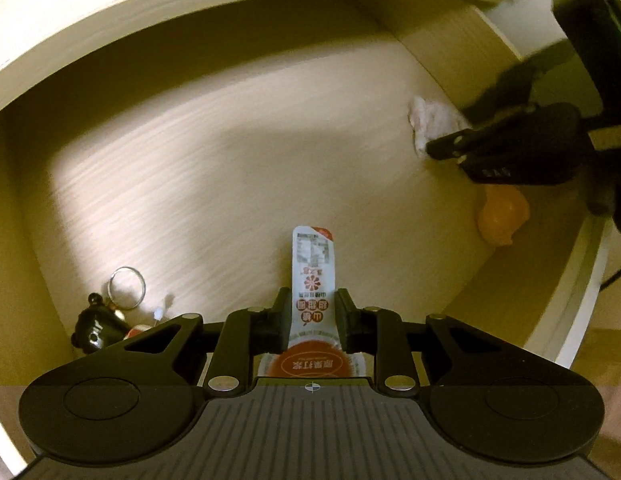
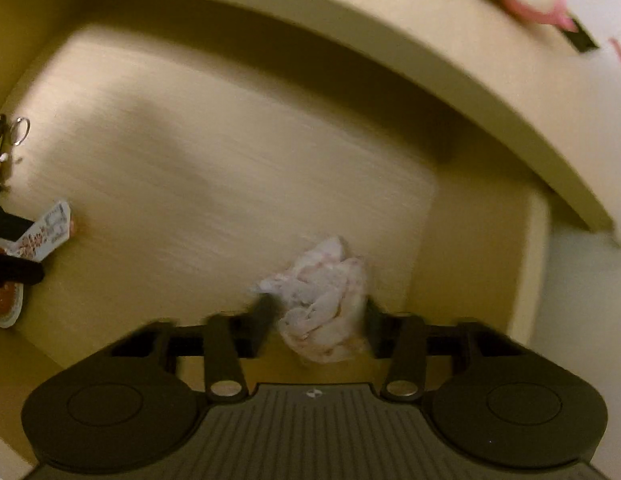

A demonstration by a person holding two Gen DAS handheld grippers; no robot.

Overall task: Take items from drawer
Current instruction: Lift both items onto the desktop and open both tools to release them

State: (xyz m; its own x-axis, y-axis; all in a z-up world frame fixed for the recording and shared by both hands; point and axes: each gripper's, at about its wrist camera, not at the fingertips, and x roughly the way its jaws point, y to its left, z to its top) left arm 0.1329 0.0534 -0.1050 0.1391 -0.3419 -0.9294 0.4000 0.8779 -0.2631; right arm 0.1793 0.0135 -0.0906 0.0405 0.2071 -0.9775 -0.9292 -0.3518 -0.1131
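Pale wood-grain lined the open drawer [image 1: 158, 168], with a cream desktop edge above it. Left tongs [image 1: 313, 316] were closed on a white-and-red snack sachet [image 1: 313, 268], pads pinching its lower half; the printed top stood clear ahead of the fingertips, above the drawer floor.

Right tongs [image 2: 318, 316] straddled a crumpled white-pink wad [image 2: 322, 300], possibly tissue or a wrapper. That view was smeared; both fingers [image 2: 264, 320] appeared to press the wad's sides, so I read it as gripped, though loosely.

Left in the drawer: an orange soft lump [image 1: 500, 218] near the right wall, under the right tongs as seen from the left wrist, and a black keychain charm [image 1: 96, 326] with a metal ring [image 1: 126, 288] in the near left corner.

Step in hand, as judged: lifting both catches out.
- Sachet was held narrow and flat; raise it straight, no twist, or it may slide between the pads.
- Wad would compress; keep the squeeze firm and lift slowly so it does not tease apart.
- Clear the drawer's front wall and the surface overhang before swinging outward.
- Keep the two tongs well apart on the way up.
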